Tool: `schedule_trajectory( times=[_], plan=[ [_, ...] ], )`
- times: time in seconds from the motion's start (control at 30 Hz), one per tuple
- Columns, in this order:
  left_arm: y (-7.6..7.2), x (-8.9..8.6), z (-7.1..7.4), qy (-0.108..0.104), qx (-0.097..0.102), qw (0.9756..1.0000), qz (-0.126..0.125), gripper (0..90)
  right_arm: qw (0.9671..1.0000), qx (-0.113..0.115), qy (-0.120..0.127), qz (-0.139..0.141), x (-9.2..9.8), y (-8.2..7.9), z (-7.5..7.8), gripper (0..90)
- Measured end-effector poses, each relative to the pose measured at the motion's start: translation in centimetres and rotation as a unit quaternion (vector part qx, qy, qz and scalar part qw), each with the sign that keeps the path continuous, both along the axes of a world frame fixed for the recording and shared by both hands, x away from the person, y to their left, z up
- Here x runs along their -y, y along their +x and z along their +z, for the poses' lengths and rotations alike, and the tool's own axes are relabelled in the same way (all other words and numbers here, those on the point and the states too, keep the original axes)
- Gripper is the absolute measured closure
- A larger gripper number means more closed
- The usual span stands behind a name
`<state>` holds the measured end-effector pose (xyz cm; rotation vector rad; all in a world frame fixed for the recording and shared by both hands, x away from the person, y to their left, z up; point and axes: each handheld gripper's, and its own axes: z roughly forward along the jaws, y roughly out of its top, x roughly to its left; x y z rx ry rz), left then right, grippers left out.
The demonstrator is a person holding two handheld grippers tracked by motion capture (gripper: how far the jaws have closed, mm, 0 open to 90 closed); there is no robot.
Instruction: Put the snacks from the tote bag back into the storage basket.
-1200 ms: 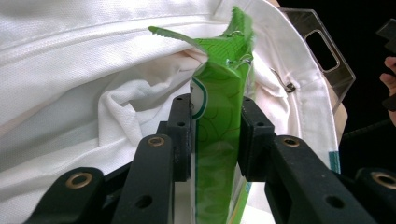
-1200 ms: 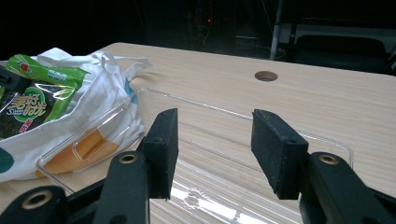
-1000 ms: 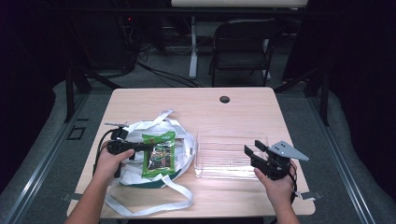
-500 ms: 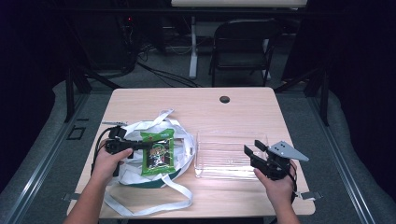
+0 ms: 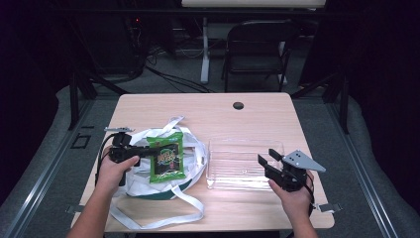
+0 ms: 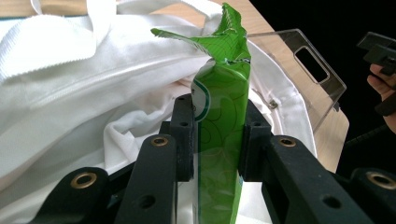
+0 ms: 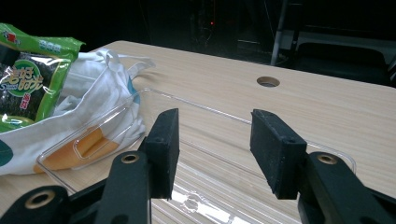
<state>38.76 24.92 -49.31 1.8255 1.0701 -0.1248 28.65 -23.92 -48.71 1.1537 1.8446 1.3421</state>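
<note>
A green snack packet [image 5: 167,157] hangs over the opening of a white cloth bag [image 5: 194,148] on the left half of the table. My left gripper [image 5: 151,150] is shut on the packet's edge. In the left gripper view both pads squeeze the packet [image 6: 224,84] above the bag [image 6: 70,93]. A clear plastic tray [image 5: 214,163] lies on the right half. My right gripper [image 5: 267,157] hovers over the tray's near right corner. It stands open over the tray [image 7: 187,100] with nothing between its jaws [image 7: 212,140], which have just closed a little.
The bag's long white straps [image 5: 163,218] trail toward the table's front edge. A round cable hole [image 5: 238,105] sits near the far edge. A dark chair [image 5: 257,49] stands behind the table. Bare wood lies beyond the tray and the bag.
The left gripper has drawn the green packet slightly up and to the left over the bag. The right gripper has stayed over the tray.
</note>
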Motion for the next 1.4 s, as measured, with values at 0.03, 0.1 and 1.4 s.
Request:
schedule_trajectory(
  times=[0.03,0.1,1.4],
  plan=[
    [0.0,0.0,0.0,0.0,0.0,1.0,0.0,72.8,1.0,0.0,0.0,0.0,0.0,0.0,0.0,52.4],
    [-0.1,0.0,0.2,0.001,0.004,1.0,0.001,72.9,1.0,0.0,0.0,0.001,-0.1,0.0,0.0,52.4],
    [-1.4,0.0,3.0,-0.018,0.086,0.996,0.016,72.9,0.9997,-0.004,-0.015,0.016,-0.4,0.1,-0.1,58.8]
  ],
)
